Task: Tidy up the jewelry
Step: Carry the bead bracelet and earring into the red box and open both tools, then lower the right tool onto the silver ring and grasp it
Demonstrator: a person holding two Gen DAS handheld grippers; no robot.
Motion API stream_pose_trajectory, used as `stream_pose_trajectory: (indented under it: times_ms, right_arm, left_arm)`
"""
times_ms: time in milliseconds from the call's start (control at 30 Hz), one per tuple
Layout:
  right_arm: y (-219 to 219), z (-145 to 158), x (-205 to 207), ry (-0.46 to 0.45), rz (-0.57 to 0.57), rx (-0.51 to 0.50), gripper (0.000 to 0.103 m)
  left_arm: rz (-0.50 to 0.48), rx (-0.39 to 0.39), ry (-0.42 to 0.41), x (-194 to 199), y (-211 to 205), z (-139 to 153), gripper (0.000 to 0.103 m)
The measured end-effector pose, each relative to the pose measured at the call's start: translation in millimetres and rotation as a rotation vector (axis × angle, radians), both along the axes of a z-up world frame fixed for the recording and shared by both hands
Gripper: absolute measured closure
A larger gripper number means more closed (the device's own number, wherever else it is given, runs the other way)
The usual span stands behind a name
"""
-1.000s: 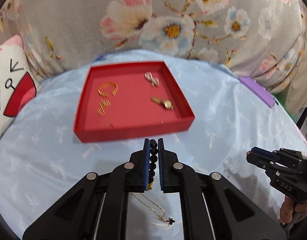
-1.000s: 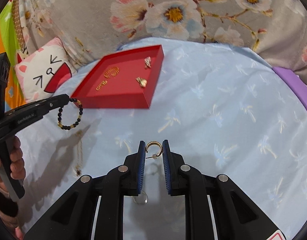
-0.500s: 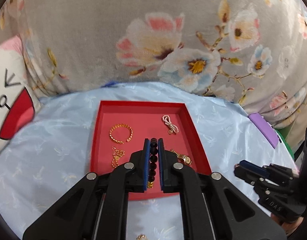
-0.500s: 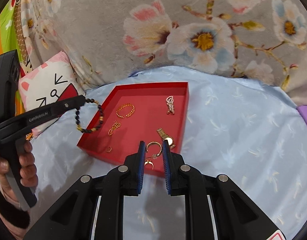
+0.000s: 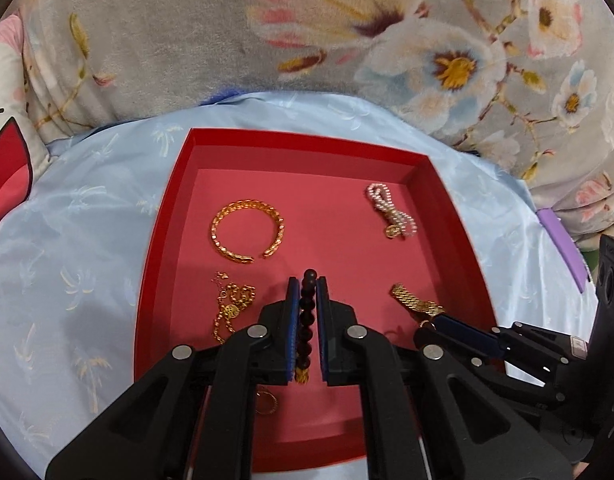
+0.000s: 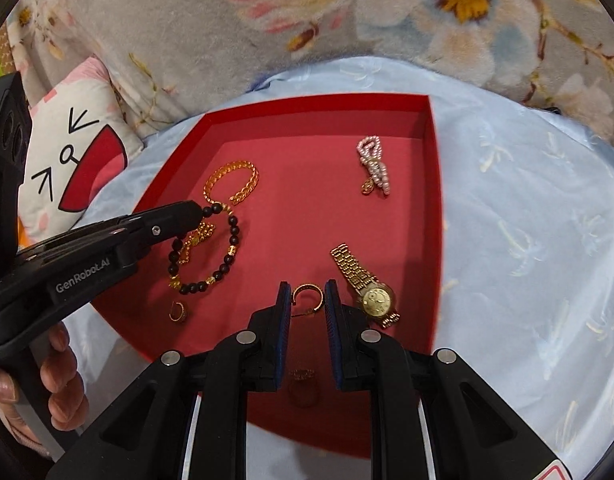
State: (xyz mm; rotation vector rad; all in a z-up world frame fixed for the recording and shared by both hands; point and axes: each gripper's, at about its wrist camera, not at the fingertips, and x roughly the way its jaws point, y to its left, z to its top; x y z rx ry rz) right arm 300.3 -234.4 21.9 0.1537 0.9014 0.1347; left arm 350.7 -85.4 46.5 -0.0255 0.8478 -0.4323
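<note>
Hand-held gripper (image 5: pixel 307 292) pinches bead bracelet (image 5: pixel 305 320), seemingly above tray (image 5: pixel 163 216).

one red tray (image 6: pixel 434 208), two bracelets (image 6: pixel 231 182), one watch (image 6: pixel 367 284).

White lettering "GenRobot.AI" runs along the black body of the left gripper (image 6: pixel 195 216), at the left of the right wrist view. Other markings cannot be read.
</note>
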Motion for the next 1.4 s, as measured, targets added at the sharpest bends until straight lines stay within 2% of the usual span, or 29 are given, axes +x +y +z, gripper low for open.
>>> stream_pose_trajectory:
  times_ms: [67,133,200,367,433,567,700,900,1133,1400]
  right_arm:
    - [2.1,0.0,1.0,-0.011,0.008,-0.009,0.084]
    - [1.6,1.2,1.9,-0.012,0.014,0.004,0.081]
    - [-0.8,5.8,1.3,-0.023,0.01,0.011,0.08]
    - [-14.1,33.0,-15.9,-0.09,-0.015,0.035,0.08]
    - [-20.9,47.9,-29.5,-0.126,-0.026,0.033,0.078]
    - [-33.9,75.0,-71.3,-0.185,-0.042,0.022,0.074]
    - [-40.4,83.1,-119.7,-0.199,-0.044,-0.014,0.074]
    - [-35.9,65.4,-187.8,-0.168,-0.056,-0.101,0.073]
    - [-30.5,27.1,-244.1,-0.099,-0.071,-0.079,0.069]
    - [-18.0,-11.9,-265.0,-0.033,-0.064,-0.076,0.068]
  left_arm:
    - [0.021,0.027,-0.002,3.1,-0.2,-3.9,0.087]
    - [0.047,0.033,-0.005,4.1,2.8,-5.1,0.057]
    - [0.077,0.029,-0.017,3.8,6.7,-3.6,0.049]
    - [0.1,0.04,-0.071,-7.6,16.1,14.1,0.048]
    - [0.103,0.046,-0.098,-16.4,20.3,23.3,0.044]
    - [0.1,0.062,-0.152,-46.9,31.6,39.7,0.039]
    - [0.104,0.068,-0.171,-90.2,48.5,44.7,0.031]
    - [0.105,0.123,-0.128,-140.9,57.3,24.9,0.031]
    - [0.114,0.148,-0.083,-194.5,65.4,-3.5,0.031]
    - [0.139,0.136,-0.041,-227.7,69.6,-31.2,0.031]
